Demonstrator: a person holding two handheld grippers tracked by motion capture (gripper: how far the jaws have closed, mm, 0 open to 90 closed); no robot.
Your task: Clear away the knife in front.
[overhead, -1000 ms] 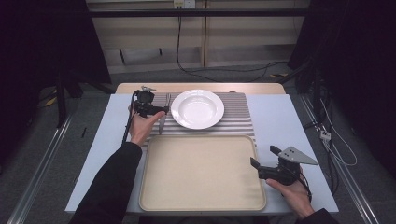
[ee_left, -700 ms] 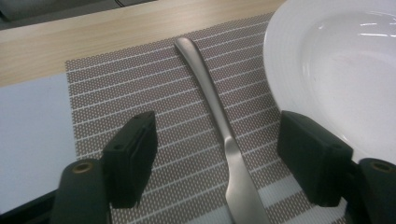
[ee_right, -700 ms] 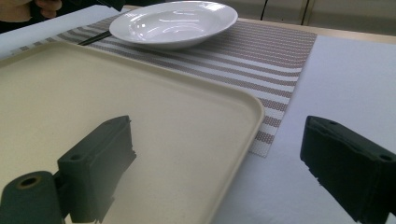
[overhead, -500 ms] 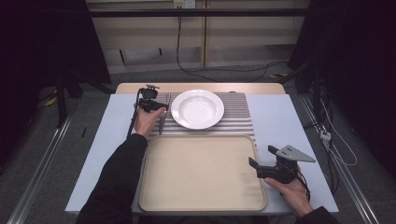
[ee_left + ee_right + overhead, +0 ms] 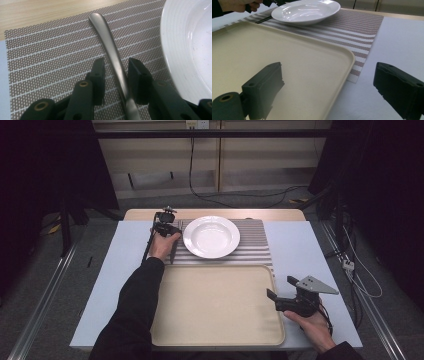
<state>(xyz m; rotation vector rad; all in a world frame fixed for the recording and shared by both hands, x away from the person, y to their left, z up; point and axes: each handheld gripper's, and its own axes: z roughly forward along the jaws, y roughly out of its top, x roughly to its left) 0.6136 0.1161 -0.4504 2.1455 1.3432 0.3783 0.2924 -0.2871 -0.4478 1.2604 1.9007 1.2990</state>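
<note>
Jaws of the left gripper have just been closing around the metal handle lying on the striped mat beside the white plate, probably to lift it, while the right gripper waits wide open over the tray.
</note>
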